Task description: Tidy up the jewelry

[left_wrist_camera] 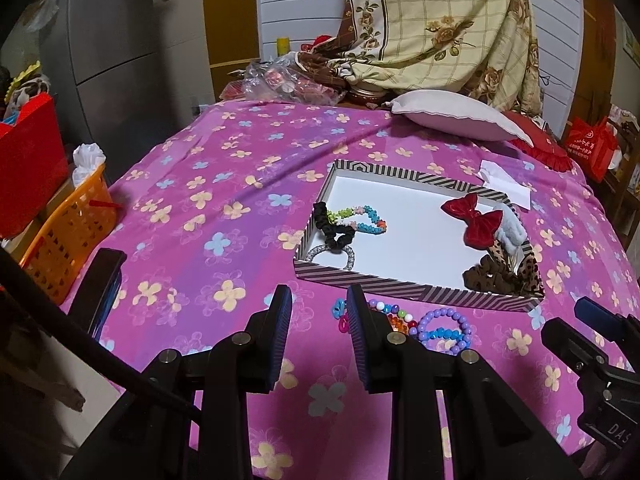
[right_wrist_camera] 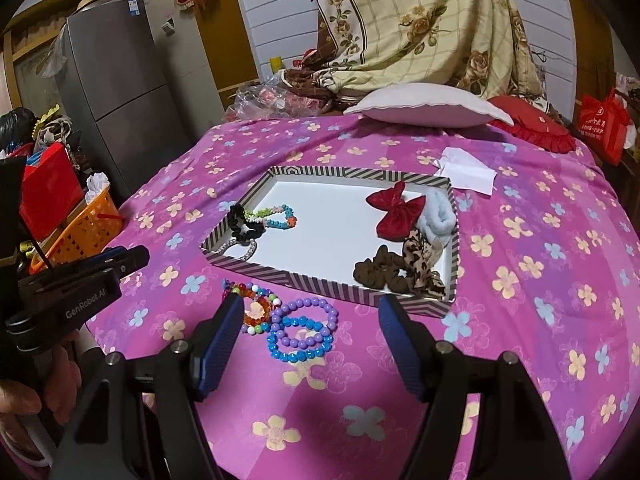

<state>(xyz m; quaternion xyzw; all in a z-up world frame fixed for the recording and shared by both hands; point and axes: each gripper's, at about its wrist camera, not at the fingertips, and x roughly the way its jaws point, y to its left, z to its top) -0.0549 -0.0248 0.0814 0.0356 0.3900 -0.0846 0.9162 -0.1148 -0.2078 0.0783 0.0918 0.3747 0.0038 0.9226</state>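
A striped box lid (left_wrist_camera: pixel 416 291) (right_wrist_camera: pixel 320 280) lies on the pink flowered cloth. Inside lie a black scrunchie (right_wrist_camera: pixel 244 224), a coloured bead bracelet (right_wrist_camera: pixel 276 216), a silver bracelet (left_wrist_camera: pixel 348 258), a red bow (right_wrist_camera: pixel 396 212), a grey hair tie (right_wrist_camera: pixel 438 212), and brown (right_wrist_camera: pixel 380 272) and leopard (right_wrist_camera: pixel 420 260) scrunchies. In front of the lid lie purple and blue bead bracelets (right_wrist_camera: pixel 304 330) (left_wrist_camera: pixel 444 326) and a multicoloured bracelet (right_wrist_camera: pixel 256 308). My left gripper (left_wrist_camera: pixel 318 312) is open and empty, left of the loose bracelets. My right gripper (right_wrist_camera: pixel 312 320) is open and empty, its jaws straddling the purple and blue bracelets.
An orange basket (left_wrist_camera: pixel 76 232) and red box (left_wrist_camera: pixel 28 160) stand at the left edge. A white pillow (right_wrist_camera: pixel 428 106), red cushion (right_wrist_camera: pixel 532 128), folded white paper (right_wrist_camera: pixel 468 170) and a plastic bag (left_wrist_camera: pixel 288 84) lie at the back. A blanket hangs behind.
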